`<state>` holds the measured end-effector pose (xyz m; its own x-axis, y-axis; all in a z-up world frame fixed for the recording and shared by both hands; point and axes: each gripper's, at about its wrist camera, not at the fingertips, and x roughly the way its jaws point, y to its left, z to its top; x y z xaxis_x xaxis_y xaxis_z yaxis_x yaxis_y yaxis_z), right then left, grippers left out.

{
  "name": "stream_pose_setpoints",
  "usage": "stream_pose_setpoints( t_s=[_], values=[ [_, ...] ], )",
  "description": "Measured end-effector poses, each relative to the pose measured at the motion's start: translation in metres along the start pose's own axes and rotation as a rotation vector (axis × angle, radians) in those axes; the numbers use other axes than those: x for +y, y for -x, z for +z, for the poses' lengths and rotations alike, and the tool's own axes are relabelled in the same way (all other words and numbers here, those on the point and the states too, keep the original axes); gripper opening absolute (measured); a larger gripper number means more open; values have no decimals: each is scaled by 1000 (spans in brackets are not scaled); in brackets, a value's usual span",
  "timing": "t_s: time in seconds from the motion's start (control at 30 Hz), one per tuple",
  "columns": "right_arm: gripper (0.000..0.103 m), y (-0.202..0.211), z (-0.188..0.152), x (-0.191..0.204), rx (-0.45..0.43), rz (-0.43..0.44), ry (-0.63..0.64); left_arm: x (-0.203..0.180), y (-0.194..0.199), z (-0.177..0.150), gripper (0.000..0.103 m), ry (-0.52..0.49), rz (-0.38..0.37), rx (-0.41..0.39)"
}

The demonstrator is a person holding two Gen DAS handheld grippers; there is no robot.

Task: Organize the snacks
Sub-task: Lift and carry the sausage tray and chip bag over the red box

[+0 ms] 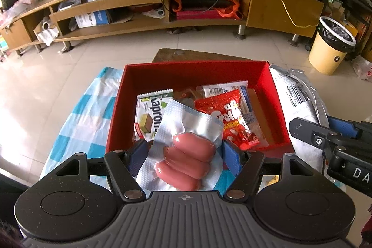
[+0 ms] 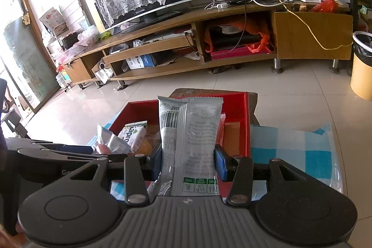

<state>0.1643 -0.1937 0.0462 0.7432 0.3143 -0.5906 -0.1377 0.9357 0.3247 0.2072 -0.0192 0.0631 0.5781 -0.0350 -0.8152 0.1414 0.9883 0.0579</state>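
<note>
The red box point(image 1: 267, 76) already held several snacks, so the sorting looked partly done, with two packs left to drop. At its right edge, the right gripper point(image 2: 189, 159) clamped a grey foil pack point(image 2: 190, 131). Over its near rim, the left gripper point(image 1: 183, 155) pinched a vacuum-sealed sausage pack point(image 1: 186, 155).

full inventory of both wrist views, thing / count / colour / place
red box: 1, red, on checked cloth, open
sausage pack: 1, pink in silver film, in left gripper over box's near edge
grey packet: 1, silver-grey, in right gripper
wafer pack: 1, white-green, in box, left
red candy bag: 1, red, in box, middle
checked cloth: 1, blue-white, under box
bin: 1, cream, floor right
TV stand: 1, wood, behind
left gripper: 1, black, blue pads
right gripper: 1, black, blue pads
</note>
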Motion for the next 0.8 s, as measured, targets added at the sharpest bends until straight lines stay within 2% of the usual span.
stream_pose_setpoints(
  t_s=[0.4,0.8],
  values=[
    [44,-34,24,-9,16,-7,0,4,-21,20,75,13,32,3],
    [45,-74,28,-4,55,-10,29,8,-46,34,76,33,50,20]
  ],
)
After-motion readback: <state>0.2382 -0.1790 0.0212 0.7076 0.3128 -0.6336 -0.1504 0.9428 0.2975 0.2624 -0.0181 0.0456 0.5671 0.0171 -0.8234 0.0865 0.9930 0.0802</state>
